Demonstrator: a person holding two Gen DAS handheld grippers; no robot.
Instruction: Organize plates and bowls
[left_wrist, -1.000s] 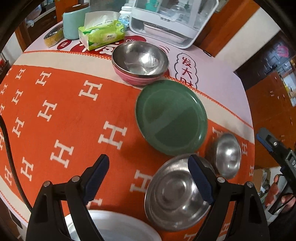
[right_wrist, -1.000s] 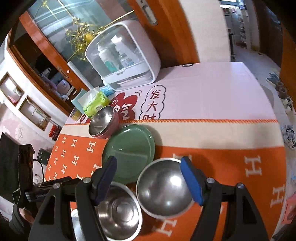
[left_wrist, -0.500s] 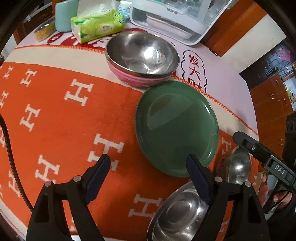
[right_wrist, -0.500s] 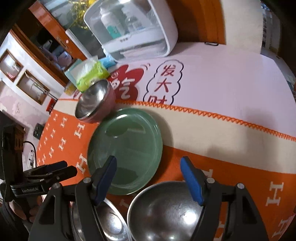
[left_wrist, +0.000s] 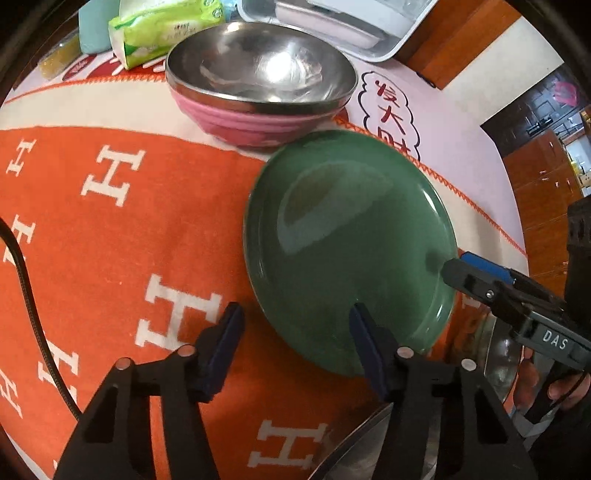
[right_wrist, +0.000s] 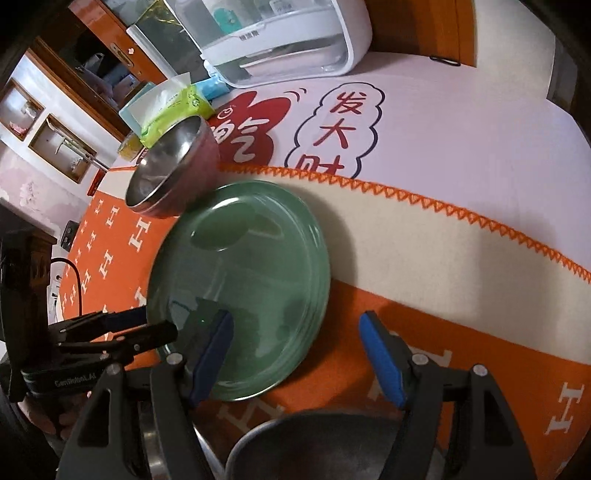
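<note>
A green plate (left_wrist: 347, 240) (right_wrist: 240, 269) lies on the orange cloth. My left gripper (left_wrist: 295, 332) straddles its near-left rim, one finger over the plate and one over the cloth. Its jaws are closing, and the pads stand clear of the rim. My right gripper (right_wrist: 295, 347) straddles the plate's opposite rim the same way; its jaws are closing slightly and do not touch it. Each gripper shows in the other's view, the right gripper (left_wrist: 469, 271) and the left gripper (right_wrist: 155, 325). A pink-sided steel bowl (left_wrist: 258, 74) (right_wrist: 170, 170) touches the plate's far edge.
Two steel bowls (right_wrist: 314, 443) (left_wrist: 495, 354) sit near the front edge under the grippers. At the back stand a green tissue pack (left_wrist: 166, 26), a teal container (left_wrist: 94, 33) and a white storage box (right_wrist: 277, 37). The table (right_wrist: 461, 147) extends to the right beyond the cloth.
Both grippers have come down and forward onto the green plate. The left jaws have narrowed markedly, the right ones a little. The steel bowls have slid to the bottom of both views.
</note>
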